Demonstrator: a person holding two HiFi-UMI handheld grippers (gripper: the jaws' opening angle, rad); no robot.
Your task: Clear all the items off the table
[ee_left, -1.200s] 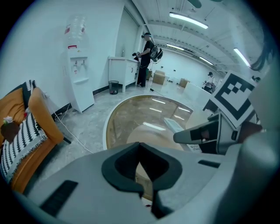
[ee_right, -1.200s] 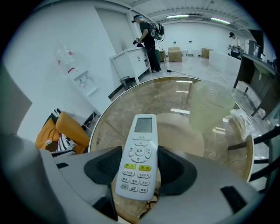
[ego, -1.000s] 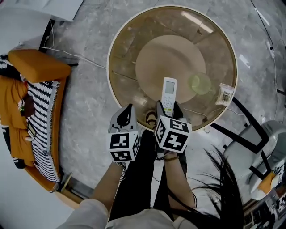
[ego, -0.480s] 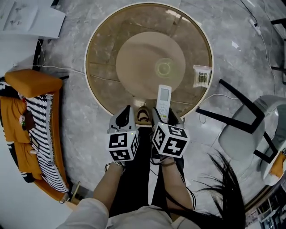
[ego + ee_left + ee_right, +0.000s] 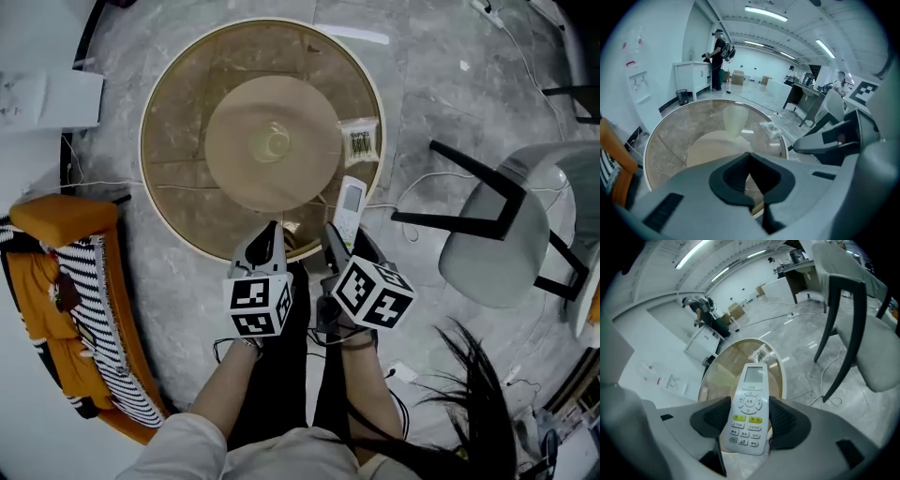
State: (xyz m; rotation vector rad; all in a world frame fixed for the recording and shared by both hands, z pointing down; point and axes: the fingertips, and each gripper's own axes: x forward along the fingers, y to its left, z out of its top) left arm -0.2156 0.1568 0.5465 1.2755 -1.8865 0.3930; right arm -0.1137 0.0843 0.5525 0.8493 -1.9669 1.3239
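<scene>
My right gripper [image 5: 343,240] is shut on a white remote control [image 5: 349,208], gripped by its button end with the screen end sticking out over the rim of the round glass table [image 5: 155,202]. In the right gripper view the black pads [image 5: 710,420] press both sides of the remote [image 5: 749,413]. A pale green cup [image 5: 272,142] stands at the table's middle and a clear packet with a barcode [image 5: 360,143] lies near the right rim. Just off the table's near edge, my left gripper [image 5: 265,242] is shut on nothing. The cup [image 5: 733,119] and the packet [image 5: 771,129] show beyond my left gripper [image 5: 750,161].
A white chair with black legs [image 5: 497,234] stands right of the table, with a cable [image 5: 417,183] on the floor beside it. An orange and striped sofa [image 5: 66,281] is at the left, a white cabinet [image 5: 37,98] beyond it. The person's legs [image 5: 300,375] are below the grippers.
Both grippers have drawn back from over the table to its near right edge, the remote going along in the right one. The right gripper has rolled. The cup and packet stay put.
</scene>
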